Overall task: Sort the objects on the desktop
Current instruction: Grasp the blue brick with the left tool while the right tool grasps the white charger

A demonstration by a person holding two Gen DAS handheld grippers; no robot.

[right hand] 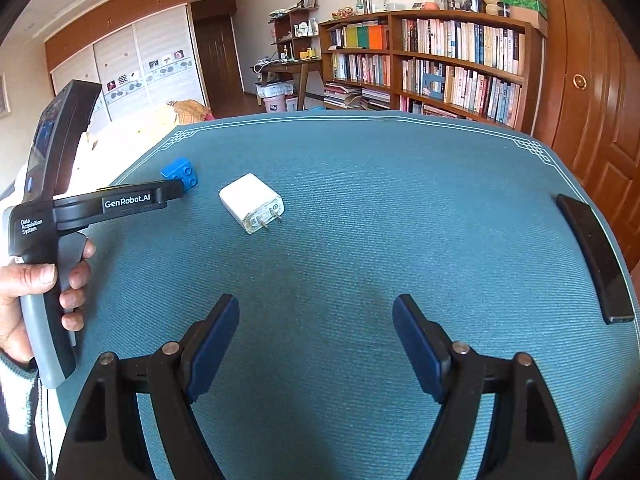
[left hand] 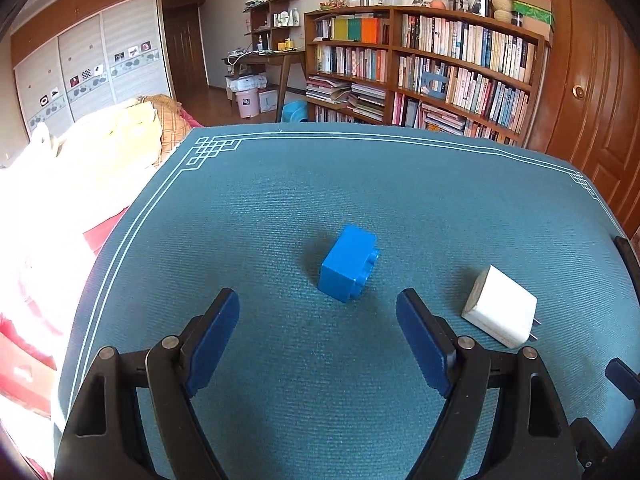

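A blue toy brick (left hand: 349,263) lies on its side on the teal table mat (left hand: 280,200), just ahead of my open left gripper (left hand: 318,312), whose blue pads are apart with nothing between them. A white plug charger (left hand: 500,307) lies to the brick's right, its prongs pointing right. In the right wrist view the charger (right hand: 251,202) and the brick (right hand: 181,174) sit far left, and the left gripper's body is held by a person's hand (right hand: 44,284). My right gripper (right hand: 316,312) is open over bare mat (right hand: 360,220).
A black flat bar-shaped object (right hand: 596,258) lies near the mat's right edge, also at the right edge in the left wrist view (left hand: 628,256). Beyond the table stand a bookshelf (left hand: 424,60), a wooden door (left hand: 592,80) and bedding (left hand: 100,152) at left.
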